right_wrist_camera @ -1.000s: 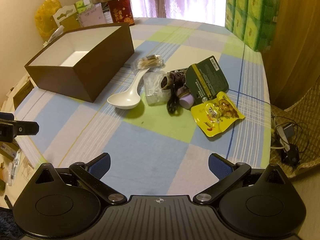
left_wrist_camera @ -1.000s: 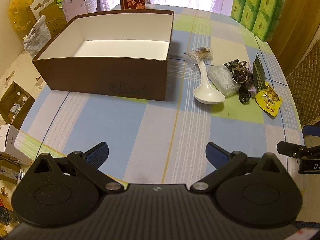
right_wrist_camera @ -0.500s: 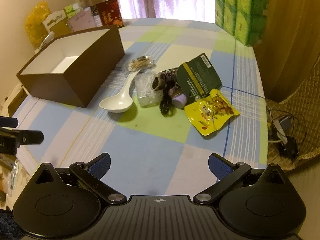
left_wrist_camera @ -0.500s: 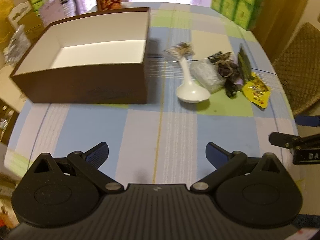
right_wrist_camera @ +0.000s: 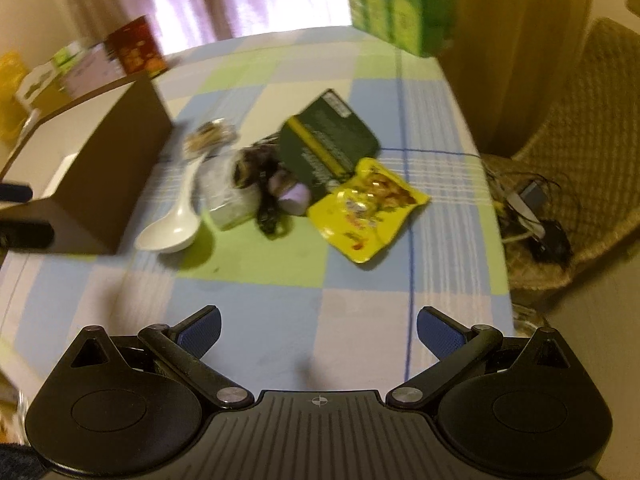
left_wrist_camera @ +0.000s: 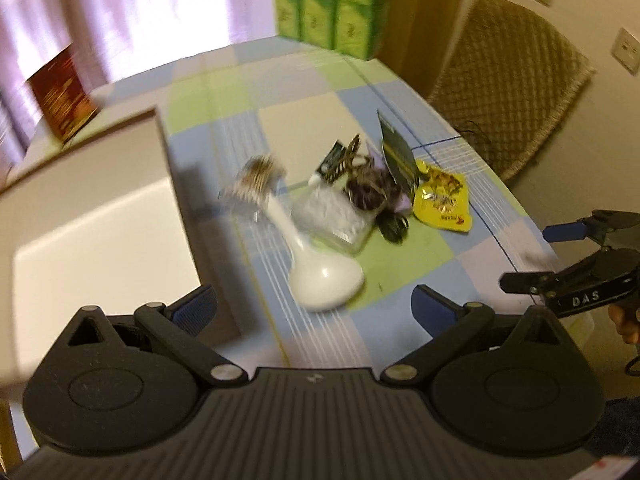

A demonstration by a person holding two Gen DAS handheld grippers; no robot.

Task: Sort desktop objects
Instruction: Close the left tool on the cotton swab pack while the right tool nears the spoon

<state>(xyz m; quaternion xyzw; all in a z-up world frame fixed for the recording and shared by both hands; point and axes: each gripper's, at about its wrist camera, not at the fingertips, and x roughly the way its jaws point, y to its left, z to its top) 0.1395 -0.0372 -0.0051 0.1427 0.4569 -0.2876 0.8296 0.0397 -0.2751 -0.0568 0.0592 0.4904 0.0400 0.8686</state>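
2 grippers, both empty, hang over the checked cloth.

Left wrist view: the left gripper (left_wrist_camera: 314, 304) has its jaws spread wide with nothing between them, and the white spoon (left_wrist_camera: 320, 276) sits just ahead at 12 o'clock, which reads to me as lining up for a first pick. The spoon looks hard and glossy, with a deep rounded bowl and a thin handle running back toward 11 o'clock under a crinkly clear packet (left_wrist_camera: 254, 180). At 1 o'clock the rest is heaped together: a clear plastic bag (left_wrist_camera: 332, 214), a dark tangle (left_wrist_camera: 372, 190) that is too blurred to name, a dark green pouch (left_wrist_camera: 396, 152) standing on edge, and a shiny yellow pouch (left_wrist_camera: 442, 200) lying flat. The box (left_wrist_camera: 92, 216), stiff card and white inside, waits open at 9 o'clock, close beside the pile, likely so that drops are short. The right gripper (left_wrist_camera: 560, 256) shows at 3 o'clock, its fingers well apart.

Right wrist view: the right gripper (right_wrist_camera: 318, 330) is likewise wide open and holds nothing. From here the pile lies at 12 o'clock, the yellow pouch (right_wrist_camera: 366, 208) nearest, the green pouch (right_wrist_camera: 328, 140) leaning behind it, the spoon (right_wrist_camera: 172, 228) at 10 o'clock beside the brown outside of the box (right_wrist_camera: 116, 172). A stack of green packs (right_wrist_camera: 394, 0) stands at the far edge of the table (right_wrist_camera: 280, 312).
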